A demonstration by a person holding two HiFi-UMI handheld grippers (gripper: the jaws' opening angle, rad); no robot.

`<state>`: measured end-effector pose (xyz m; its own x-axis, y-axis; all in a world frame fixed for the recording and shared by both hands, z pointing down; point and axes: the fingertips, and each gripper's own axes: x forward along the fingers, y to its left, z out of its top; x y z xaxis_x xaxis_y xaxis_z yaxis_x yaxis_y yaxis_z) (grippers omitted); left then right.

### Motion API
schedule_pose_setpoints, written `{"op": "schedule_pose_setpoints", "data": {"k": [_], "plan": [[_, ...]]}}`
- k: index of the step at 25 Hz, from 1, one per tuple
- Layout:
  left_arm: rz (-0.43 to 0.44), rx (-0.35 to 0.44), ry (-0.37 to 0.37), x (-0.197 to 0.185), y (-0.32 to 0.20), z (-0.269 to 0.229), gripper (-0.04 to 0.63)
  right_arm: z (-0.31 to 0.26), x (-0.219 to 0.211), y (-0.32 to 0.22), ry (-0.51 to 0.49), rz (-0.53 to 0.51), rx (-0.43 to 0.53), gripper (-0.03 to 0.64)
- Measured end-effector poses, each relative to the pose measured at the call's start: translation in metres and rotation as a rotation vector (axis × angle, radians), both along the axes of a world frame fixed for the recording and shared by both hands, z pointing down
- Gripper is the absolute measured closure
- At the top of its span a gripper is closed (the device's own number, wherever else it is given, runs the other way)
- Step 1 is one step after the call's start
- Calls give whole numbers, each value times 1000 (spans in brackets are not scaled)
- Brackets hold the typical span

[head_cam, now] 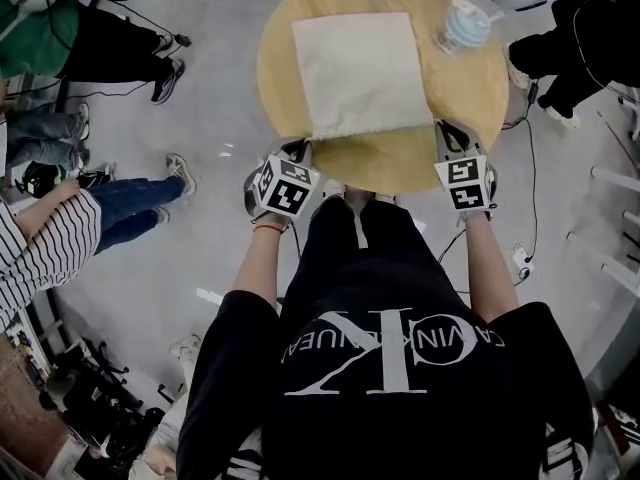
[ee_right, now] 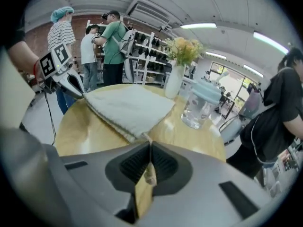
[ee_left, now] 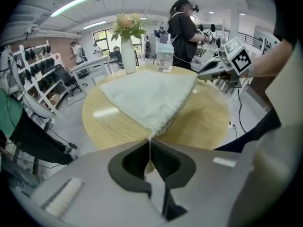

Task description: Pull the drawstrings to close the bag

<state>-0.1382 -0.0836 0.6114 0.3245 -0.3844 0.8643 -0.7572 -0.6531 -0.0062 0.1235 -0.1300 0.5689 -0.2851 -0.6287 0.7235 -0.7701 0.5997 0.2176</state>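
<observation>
Bag (head_cam: 355, 68) lies flat on round table (head_cam: 480, 98), gathered mouth edge toward you, running left to right. Your left gripper (head_cam: 301, 150) is pinched tight on left drawstring (ee_left: 150, 143) at near-left corner. Right gripper (head_cam: 445, 133) is pinched tight on right drawstring (ee_right: 149, 171) at near-right corner. Cords leave along mouth line. Likely pull: hands outward, apart, each equally near its corner.

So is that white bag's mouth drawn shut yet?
Not yet: the bag lies flat on the table, its near edge full width, ungathered.
</observation>
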Motion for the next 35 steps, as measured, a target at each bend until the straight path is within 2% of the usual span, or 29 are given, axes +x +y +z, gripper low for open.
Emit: {"op": "schedule_pose_setpoints", "data": {"k": [8,16,21,26,30,35], "plan": [[-131,228,-62,-30,-45,-67,577,-39,-8,-21,180,-99,126,595],[-214,396,-95,-48,-91,-127,577,-91,-12,-59,301,-169,290,595],[-240,476,-115,-58,-108,-157,577,-116,-12,-73,302,-142,340,595],[-288,618,-56,-61,-117,-201,577,-152,-12,-83,161,-29,392,596],[-296,673,-93,-62,-125,-221,577,-171,-14,-93,196,-15,449,597],[-325,701,-67,-70,-127,-236,577,-187,-10,-100,221,-9,480,597]]}}
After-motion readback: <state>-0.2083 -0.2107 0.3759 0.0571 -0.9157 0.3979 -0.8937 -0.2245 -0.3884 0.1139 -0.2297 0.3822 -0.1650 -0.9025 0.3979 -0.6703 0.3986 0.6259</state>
